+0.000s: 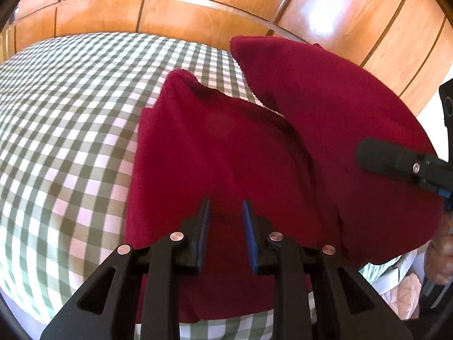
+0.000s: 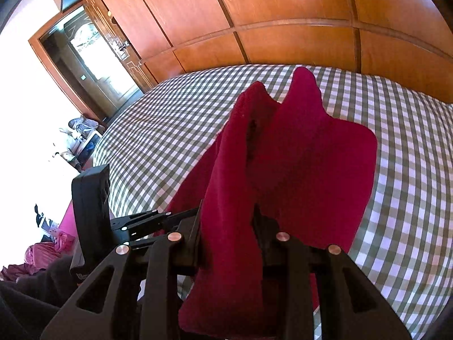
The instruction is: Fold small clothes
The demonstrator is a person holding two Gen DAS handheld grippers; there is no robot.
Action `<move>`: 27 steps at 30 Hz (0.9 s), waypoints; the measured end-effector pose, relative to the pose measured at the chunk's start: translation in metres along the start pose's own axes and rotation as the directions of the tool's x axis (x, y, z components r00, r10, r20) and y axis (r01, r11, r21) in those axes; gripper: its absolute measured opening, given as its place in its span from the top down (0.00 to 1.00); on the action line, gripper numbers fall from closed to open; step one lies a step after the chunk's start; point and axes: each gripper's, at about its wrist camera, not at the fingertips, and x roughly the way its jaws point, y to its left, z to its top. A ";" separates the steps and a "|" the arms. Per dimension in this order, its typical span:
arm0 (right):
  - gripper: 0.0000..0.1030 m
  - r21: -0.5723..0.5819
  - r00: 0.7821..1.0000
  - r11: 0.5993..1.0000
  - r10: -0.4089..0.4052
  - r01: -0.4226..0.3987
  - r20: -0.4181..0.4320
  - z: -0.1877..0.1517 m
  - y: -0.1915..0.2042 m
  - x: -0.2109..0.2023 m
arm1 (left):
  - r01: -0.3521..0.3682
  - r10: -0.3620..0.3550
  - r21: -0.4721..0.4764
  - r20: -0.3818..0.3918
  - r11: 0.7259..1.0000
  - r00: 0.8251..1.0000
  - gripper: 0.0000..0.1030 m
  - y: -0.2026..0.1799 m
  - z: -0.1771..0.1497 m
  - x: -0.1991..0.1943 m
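One dark red garment [image 2: 297, 164], bunched and partly lifted off one green-checked bed cover [image 2: 158, 141], clamped by the right gripper [image 2: 226, 221]; left gripper [image 1: 226, 212] narrow, cloth between its jaws, grip uncertain; wooden wardrobe panels [image 2: 283, 14] beyond.

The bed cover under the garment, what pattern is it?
Green-and-white checked bed cover, clearest in the left wrist view.

A small dark red garment [image 1: 226, 153] of thick knitted cloth is seen on the green-and-white checked bed cover [image 1: 70, 113]. One part is spread flat on the cover, and another part is lifted off it and draped over as a broad fold. Two pointed ends are raised at the far side, with a ribbed edge shown between them.
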 end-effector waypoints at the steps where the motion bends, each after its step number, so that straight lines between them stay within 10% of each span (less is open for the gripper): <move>1: 0.74 -0.005 1.000 1.000 0.002 -0.002 -0.002 0.002 0.003 0.001 | -0.007 0.007 0.000 0.001 1.000 1.000 0.78 0.000 -0.001 -0.002; 11: 0.72 -0.106 0.993 0.994 -0.022 0.010 -0.119 0.000 0.040 0.056 | 0.003 0.001 -0.134 0.032 0.991 0.999 0.78 0.055 0.002 -0.036; 15: 0.53 -0.119 0.991 0.992 0.035 -0.051 -0.129 -0.010 0.047 0.072 | -0.020 0.031 -0.211 0.050 0.977 0.998 0.78 0.085 0.002 -0.052; 20: 0.36 -0.081 0.979 0.976 0.203 -0.205 -0.032 -0.014 0.038 0.030 | 0.045 -0.018 -0.277 0.097 0.960 0.995 0.78 0.105 0.002 -0.073; 22: 0.35 -0.074 0.970 0.968 0.241 -0.240 0.010 -0.018 0.033 0.009 | 0.098 -0.066 -0.309 0.111 0.946 0.992 0.56 0.105 0.003 -0.077; 27: 0.34 -0.065 0.988 0.988 0.142 -0.138 0.059 -0.052 0.007 -0.031 | 0.231 -0.190 -0.335 0.150 0.914 0.970 0.49 0.091 0.013 -0.081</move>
